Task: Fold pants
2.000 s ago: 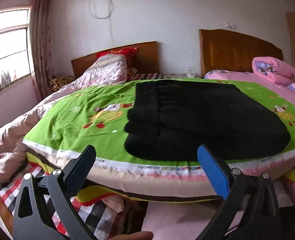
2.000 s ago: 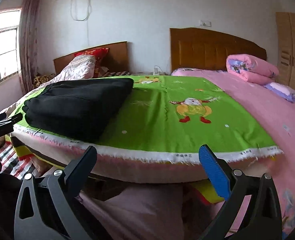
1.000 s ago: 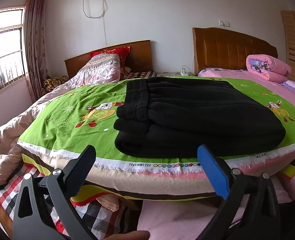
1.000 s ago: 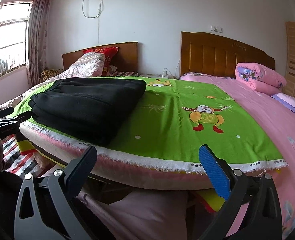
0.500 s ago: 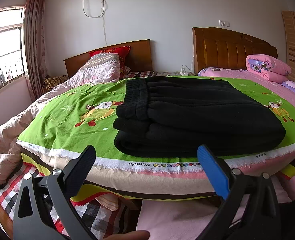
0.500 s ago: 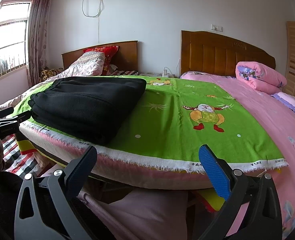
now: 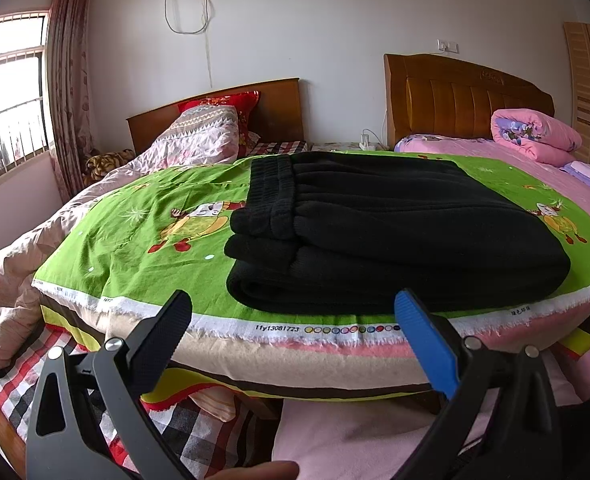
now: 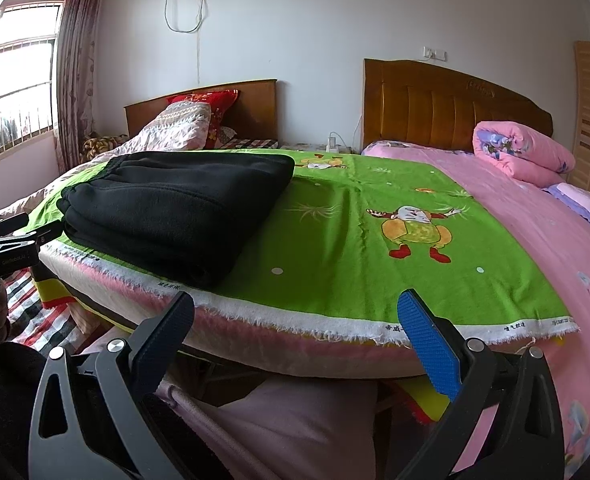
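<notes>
The left gripper (image 7: pixel 295 314) has its jaws spread wide with nothing between them; it hangs just off the near edge of the green cartoon-print sheet (image 7: pixel 143 240), clear of the cloth. The right gripper (image 8: pixel 297 314) is likewise spread wide and empty, off the same sheet's frayed white hem (image 8: pixel 295 322).

The black pants (image 7: pixel 375 224) lie folded into a thick rectangular stack on the green sheet, close to its near edge, with the ribbed waistband (image 7: pixel 273 194) on top at the stack's left end. From the right wrist view the pants (image 8: pixel 175 208) sit on the sheet's left part, and the left gripper's body shows at the far left, just beside the sheet's corner.

Right of the green sheet a pink bedspread (image 8: pixel 535 220) carries a rolled pink quilt (image 8: pixel 523 152) near a wooden headboard (image 8: pixel 447 108). Left of the sheet, a patterned quilt (image 7: pixel 191 140) and a red pillow (image 7: pixel 227 102) lie before a second headboard. A fingertip (image 7: pixel 255 470) shows at the bottom of the left wrist view.
</notes>
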`<move>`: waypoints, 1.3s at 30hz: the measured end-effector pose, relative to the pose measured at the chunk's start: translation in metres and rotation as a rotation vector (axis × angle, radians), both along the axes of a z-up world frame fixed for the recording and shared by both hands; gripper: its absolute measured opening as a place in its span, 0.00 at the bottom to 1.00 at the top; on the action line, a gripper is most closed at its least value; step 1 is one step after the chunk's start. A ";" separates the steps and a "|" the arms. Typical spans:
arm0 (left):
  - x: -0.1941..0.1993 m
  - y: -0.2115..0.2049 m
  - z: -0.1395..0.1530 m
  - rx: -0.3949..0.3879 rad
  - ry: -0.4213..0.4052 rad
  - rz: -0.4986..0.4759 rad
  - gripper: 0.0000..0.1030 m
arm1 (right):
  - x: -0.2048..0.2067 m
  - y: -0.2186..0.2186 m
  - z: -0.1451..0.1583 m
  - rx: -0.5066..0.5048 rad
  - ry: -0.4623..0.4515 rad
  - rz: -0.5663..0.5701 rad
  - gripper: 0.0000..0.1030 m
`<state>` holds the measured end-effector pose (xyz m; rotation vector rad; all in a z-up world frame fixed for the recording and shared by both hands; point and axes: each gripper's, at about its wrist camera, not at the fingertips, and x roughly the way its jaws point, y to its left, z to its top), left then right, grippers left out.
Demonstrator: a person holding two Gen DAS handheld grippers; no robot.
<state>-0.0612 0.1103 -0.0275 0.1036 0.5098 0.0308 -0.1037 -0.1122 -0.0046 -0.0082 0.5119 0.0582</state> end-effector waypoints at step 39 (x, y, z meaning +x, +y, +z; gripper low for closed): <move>0.000 -0.001 -0.002 0.007 -0.007 0.003 0.99 | 0.000 0.000 0.000 0.002 0.006 0.005 0.96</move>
